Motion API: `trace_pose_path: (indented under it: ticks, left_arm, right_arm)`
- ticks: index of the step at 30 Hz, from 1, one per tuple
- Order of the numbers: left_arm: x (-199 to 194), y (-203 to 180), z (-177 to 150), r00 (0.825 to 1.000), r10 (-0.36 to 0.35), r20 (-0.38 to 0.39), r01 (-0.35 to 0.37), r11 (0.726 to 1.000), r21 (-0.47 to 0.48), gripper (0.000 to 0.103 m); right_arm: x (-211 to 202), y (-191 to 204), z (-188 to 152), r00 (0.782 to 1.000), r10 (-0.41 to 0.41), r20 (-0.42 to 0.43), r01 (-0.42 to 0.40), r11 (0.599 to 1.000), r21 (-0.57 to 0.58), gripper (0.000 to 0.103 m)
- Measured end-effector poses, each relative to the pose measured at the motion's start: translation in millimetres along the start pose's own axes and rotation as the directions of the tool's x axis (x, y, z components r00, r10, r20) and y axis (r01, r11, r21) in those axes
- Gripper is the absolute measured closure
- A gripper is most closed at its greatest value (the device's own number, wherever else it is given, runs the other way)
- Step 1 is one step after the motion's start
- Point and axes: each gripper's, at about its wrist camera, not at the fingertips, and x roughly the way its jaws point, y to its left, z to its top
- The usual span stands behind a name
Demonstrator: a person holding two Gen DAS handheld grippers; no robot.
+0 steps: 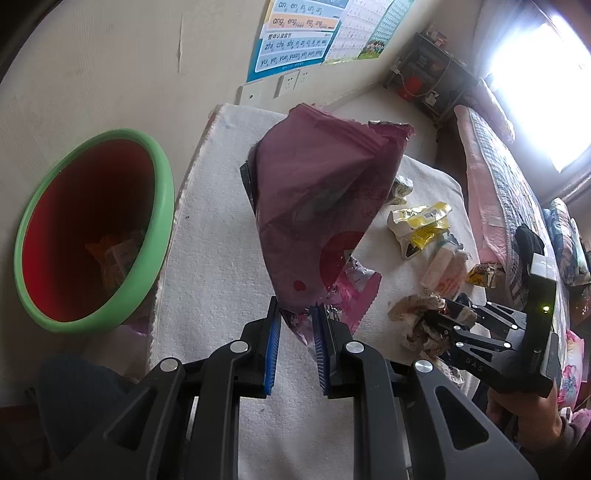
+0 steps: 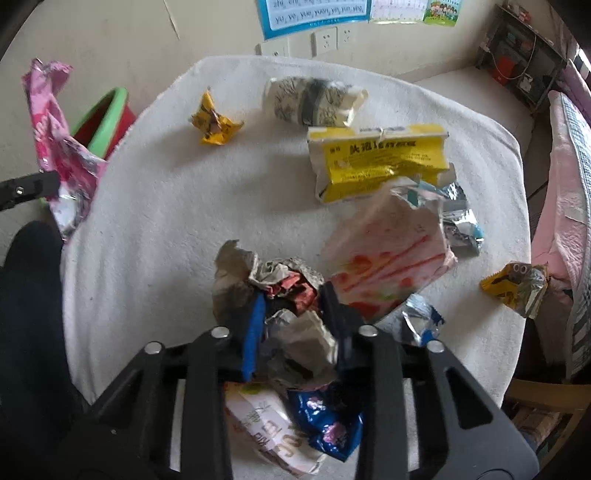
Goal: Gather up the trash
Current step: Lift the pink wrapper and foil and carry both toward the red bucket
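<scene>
Here, crumpled paper wad (image 2: 280, 291) sits lower centre of the right wrist frame, between the right gripper (image 2: 293, 295) fingers, clamped on it. Left gripper (image 1: 295, 314) pinches the pink wrapper (image 1: 317, 192) at frame centre; bin (image 1: 92, 229) at left.

A white towel-like cloth covers the surface (image 2: 177, 206), and everything else is placed from it. On the beige wall (image 1: 110, 66) behind its far edge hangs a blue pinyin chart (image 1: 295, 37), with a paler chart (image 1: 364, 29) beside it carrying a small cartoon picture. Below the charts, just above the surface's far edge, sit white wall sockets (image 2: 325, 40). Off the far right corner of the surface stands a dark shelf unit (image 1: 432, 74) holding small items, one of them red. Along the surface's right side runs a bed with a pink quilted cover (image 1: 495, 184), under a bright window (image 1: 539, 85).
</scene>
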Motion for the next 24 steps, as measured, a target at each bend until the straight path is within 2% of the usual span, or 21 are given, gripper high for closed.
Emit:
trace_pose_path:
  ticks: [11,24]
  left_arm:
    - [-11.9,-3.4,-1.6,1.000,-0.013,0.025,0.012,1.000,0.017,0.087]
    - [-39.9,-2.4,8.1,0.996,-0.001,0.094,-0.002,0.999,0.034,0.088]
  right_arm:
    - [-62.8,-16.2,11.4,0.979,0.111,0.170,-0.132,0.984,0.118,0.075]
    - [-127.0,11.1,39.3,0.949,0.070,0.308,-0.106,0.989,0.099,0.075]
